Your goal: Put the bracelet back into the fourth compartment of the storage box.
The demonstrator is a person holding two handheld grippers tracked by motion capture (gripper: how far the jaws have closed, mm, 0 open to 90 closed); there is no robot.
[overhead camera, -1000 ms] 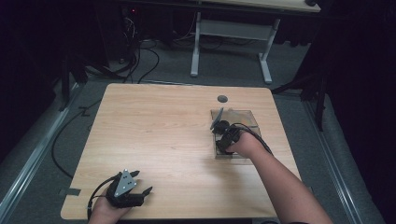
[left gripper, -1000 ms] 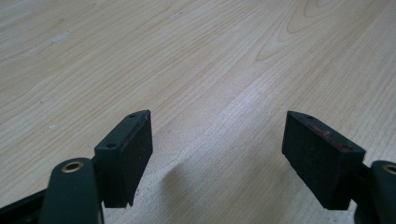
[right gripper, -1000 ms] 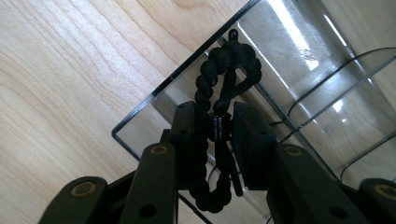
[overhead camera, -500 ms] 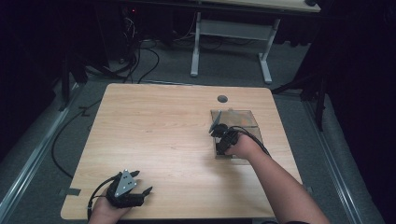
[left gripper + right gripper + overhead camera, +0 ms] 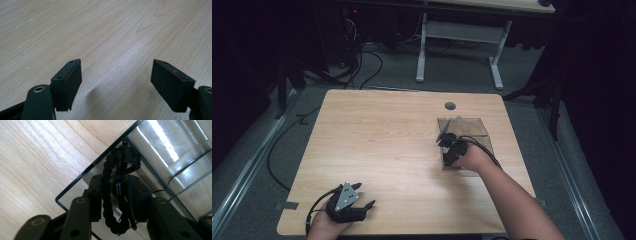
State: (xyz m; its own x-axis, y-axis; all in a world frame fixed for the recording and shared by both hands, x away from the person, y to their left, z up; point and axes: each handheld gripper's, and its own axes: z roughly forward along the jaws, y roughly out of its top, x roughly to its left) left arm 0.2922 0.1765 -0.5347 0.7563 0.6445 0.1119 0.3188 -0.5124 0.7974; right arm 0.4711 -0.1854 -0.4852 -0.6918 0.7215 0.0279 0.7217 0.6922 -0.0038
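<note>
Right tongs (image 5: 113,195) clamped on a black braided bracelet (image 5: 117,170) over the clear acrylic box (image 5: 464,131), probably for placing inside; left tongs (image 5: 117,82) apart, idle on the near-left counter (image 5: 377,145).

The right gripper (image 5: 447,141) has moved a little up and to the left, toward the left wall of the clear box (image 5: 477,125). The hand (image 5: 469,157) behind it slid the same way. The black braided cord (image 5: 112,185) pinched in the jaws now hangs right at that wall's edge.
</note>
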